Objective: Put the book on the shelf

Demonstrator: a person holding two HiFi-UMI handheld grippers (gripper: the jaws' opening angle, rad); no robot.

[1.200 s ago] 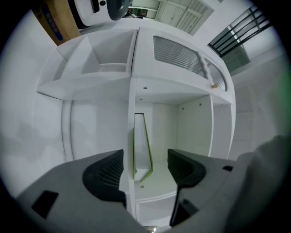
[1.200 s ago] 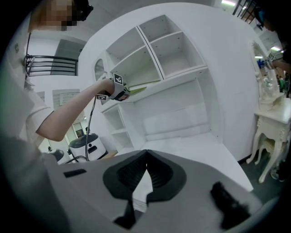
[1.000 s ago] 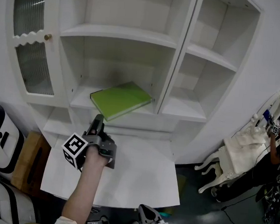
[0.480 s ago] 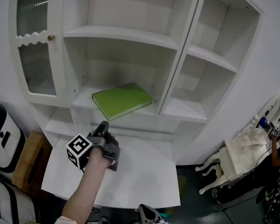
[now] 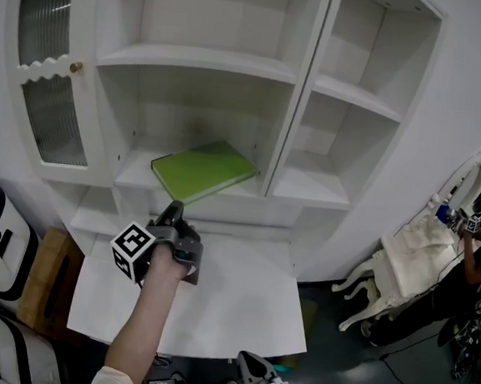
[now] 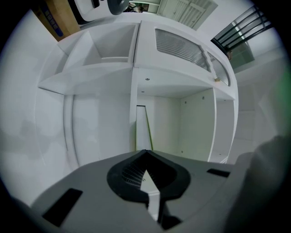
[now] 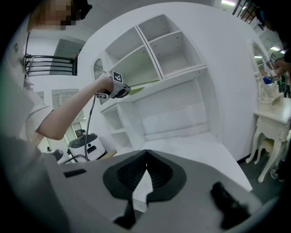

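Observation:
A green book (image 5: 202,170) lies flat on the low shelf (image 5: 145,179) of the white cabinet, its front corner poking over the shelf's edge. My left gripper (image 5: 173,209) is shut and empty, its tips just under and in front of that corner. In the left gripper view the closed jaws (image 6: 145,153) point at the book (image 6: 142,127), seen edge-on; I cannot tell whether they touch it. My right gripper (image 5: 247,361) sits low near my body, shut with nothing in it (image 7: 146,154). From there the book (image 7: 142,88) and the left gripper (image 7: 122,91) show at the shelf.
The cabinet has more bare shelves above (image 5: 194,57) and to the right (image 5: 312,187), and a glazed door (image 5: 45,86) at the left. A white desk top (image 5: 239,304) lies under my arm. A white dresser (image 5: 411,252) and a person stand at the far right.
The left gripper has stayed close under the book's front corner, shifting only slightly. The book has not moved on the shelf.

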